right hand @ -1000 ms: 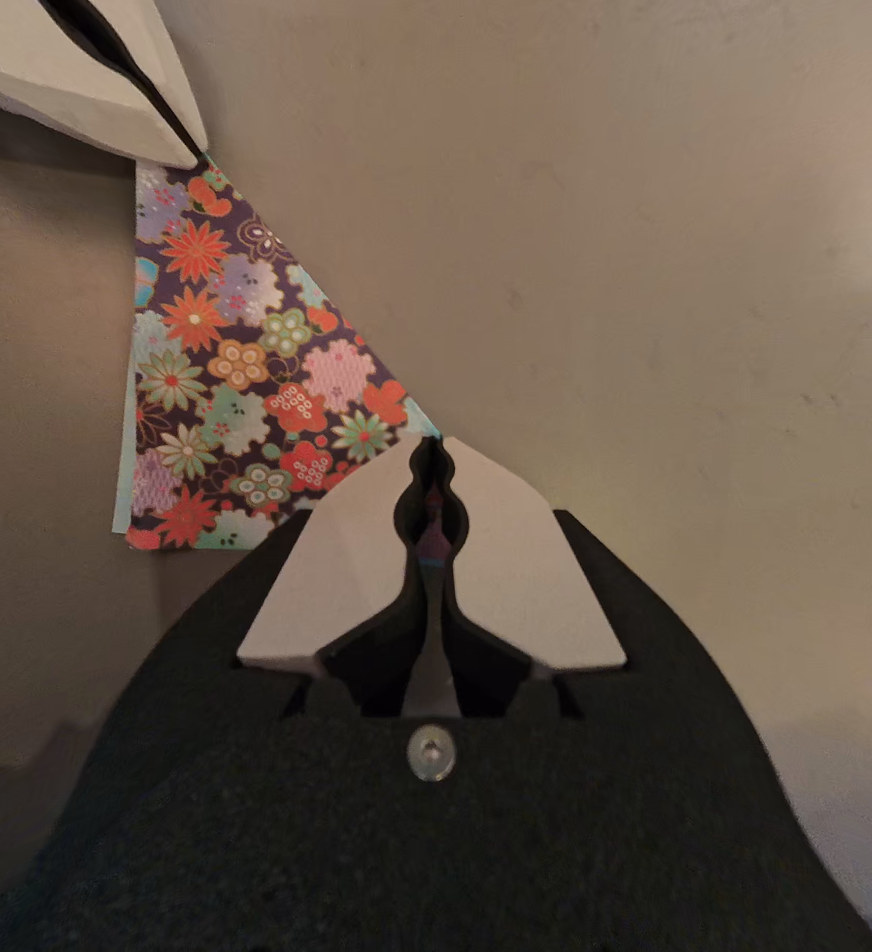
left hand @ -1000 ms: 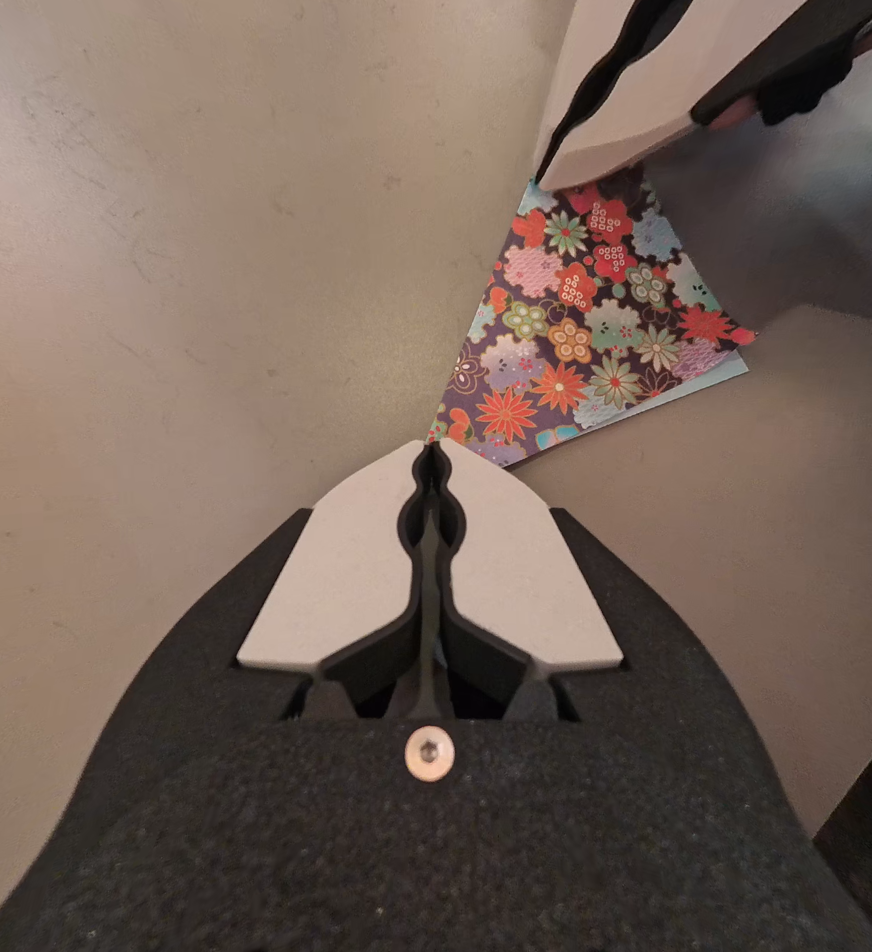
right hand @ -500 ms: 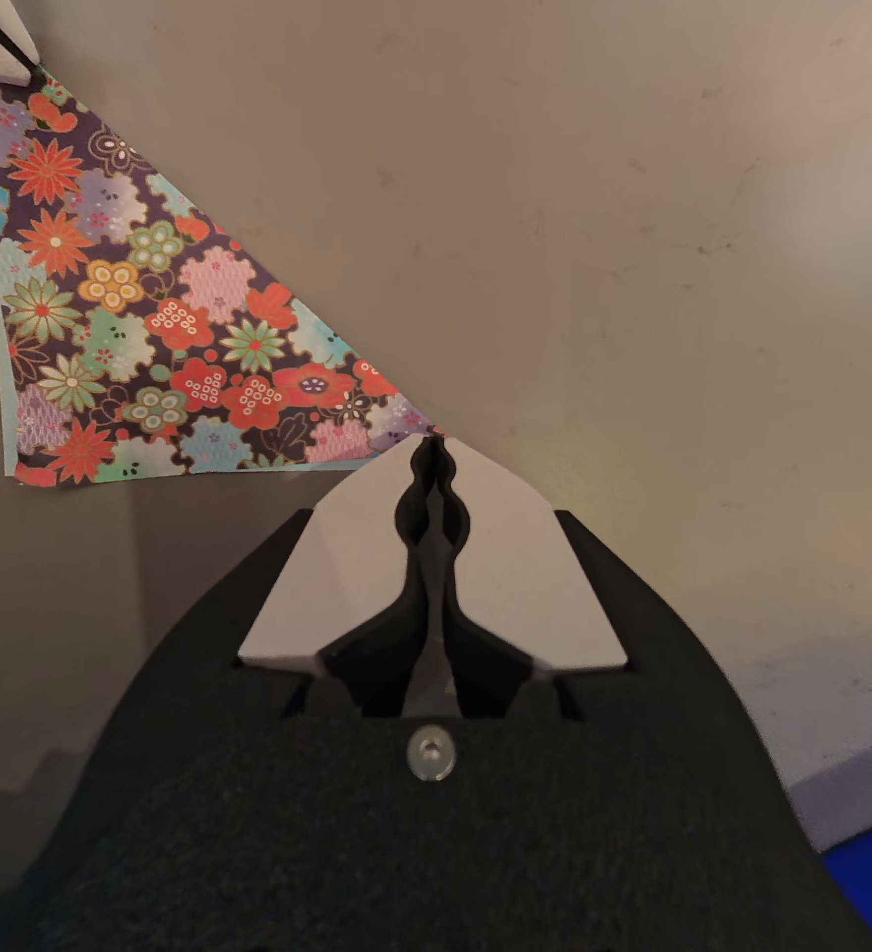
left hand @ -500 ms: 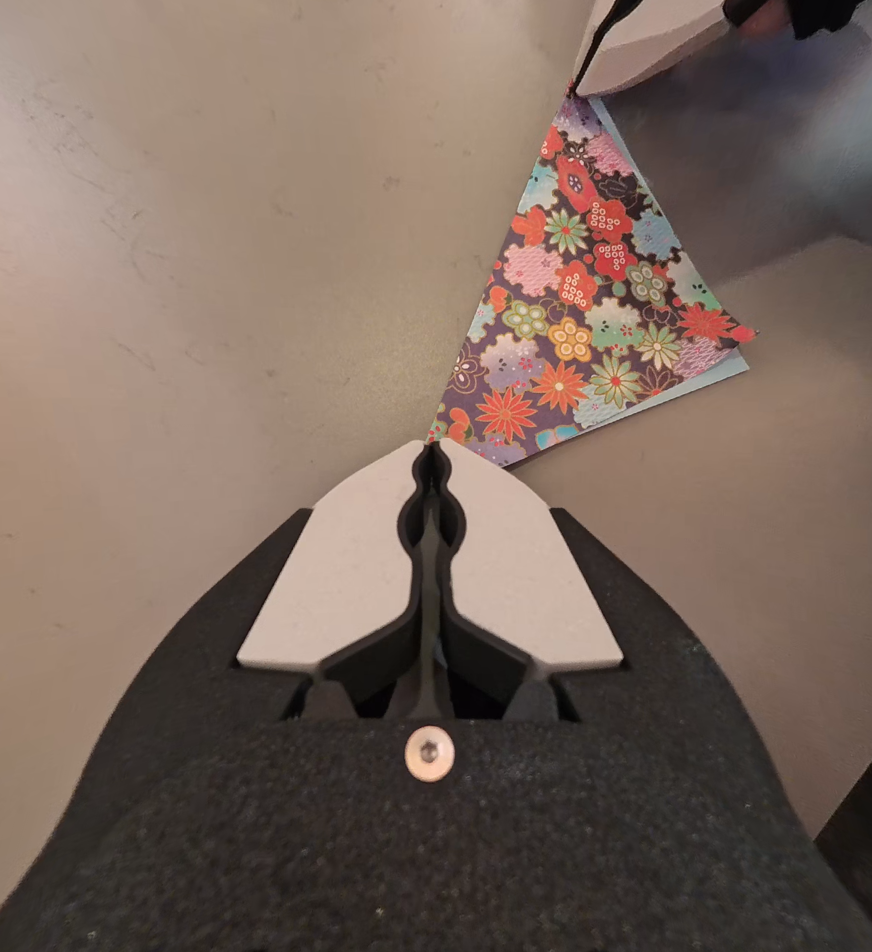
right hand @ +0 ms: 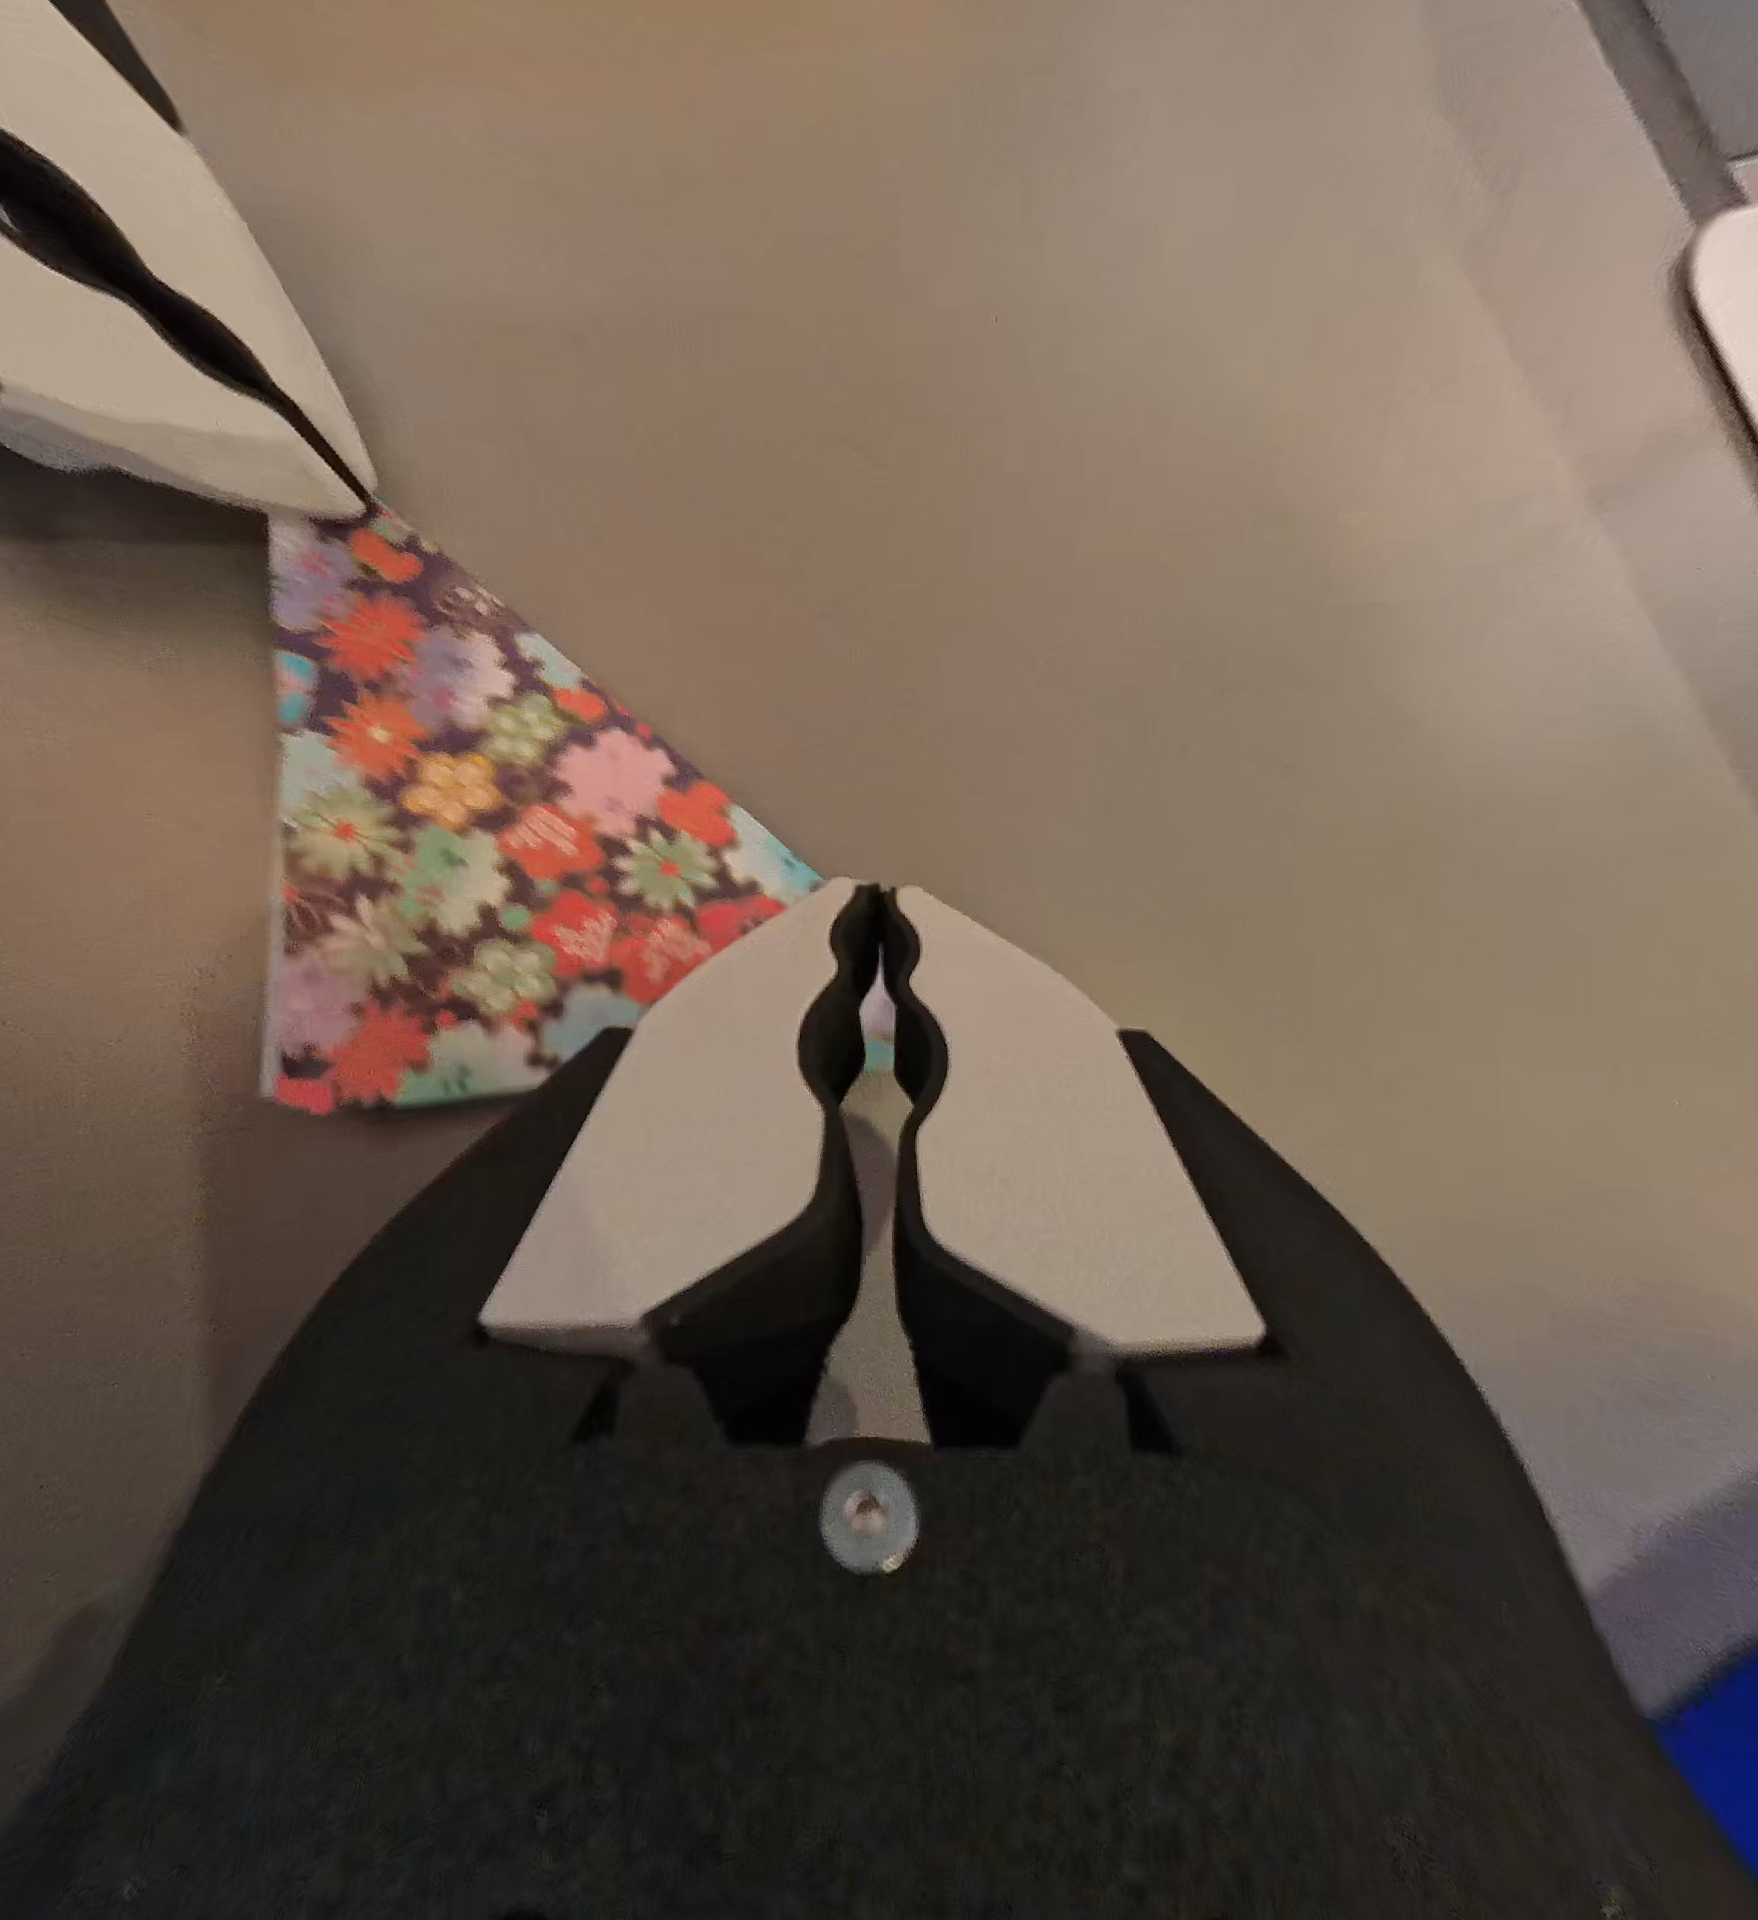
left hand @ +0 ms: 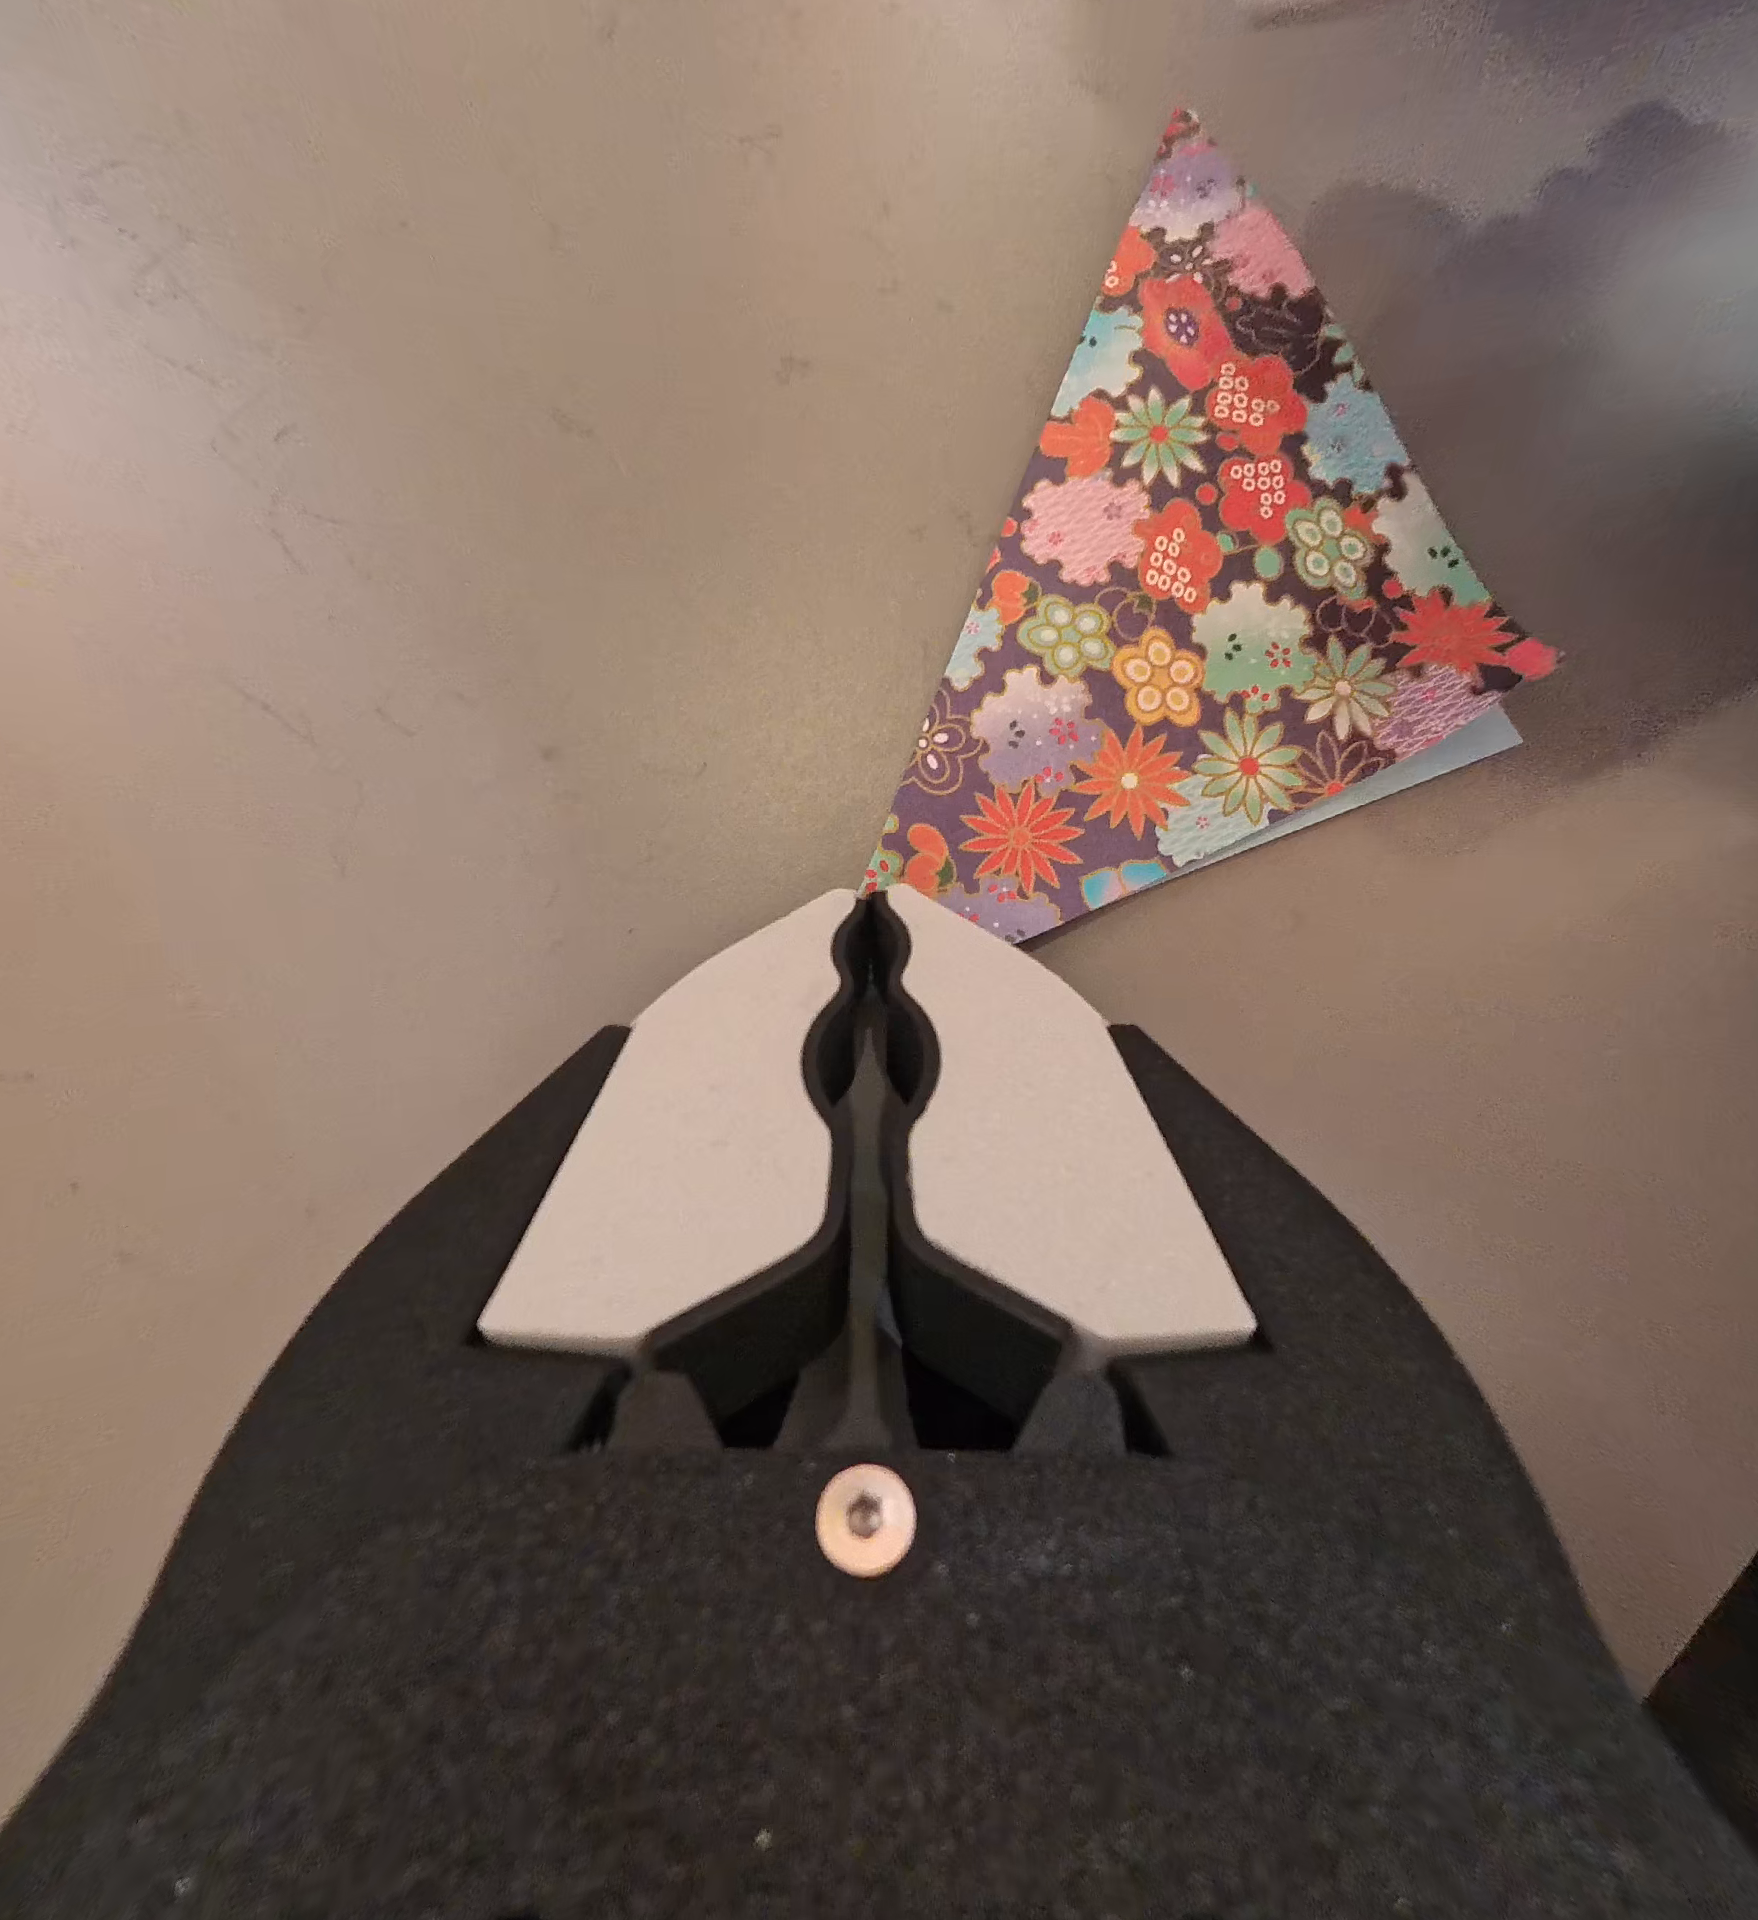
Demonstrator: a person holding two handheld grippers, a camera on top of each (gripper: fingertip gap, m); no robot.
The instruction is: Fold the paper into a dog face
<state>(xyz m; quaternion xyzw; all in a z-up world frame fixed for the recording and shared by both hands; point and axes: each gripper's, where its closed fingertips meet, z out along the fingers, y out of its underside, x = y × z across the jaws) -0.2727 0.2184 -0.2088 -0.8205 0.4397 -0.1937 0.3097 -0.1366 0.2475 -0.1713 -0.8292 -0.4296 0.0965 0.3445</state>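
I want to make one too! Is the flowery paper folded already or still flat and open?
Folded. The flowery paper is a triangle, and a pale blue second layer peeks out under its lower edge. The left claw pinches one corner.

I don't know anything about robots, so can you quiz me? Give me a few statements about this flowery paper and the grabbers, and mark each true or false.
1. The paper is folded into a triangle. True.
2. The paper is plain white on top. False: it has a colourful floral print, with a pale blue edge peeking out beneath.
3. The left gripper has its jaws wide open. False: they are closed, with the tips at one corner of the paper.
4. The paper lies on a beige table. True.
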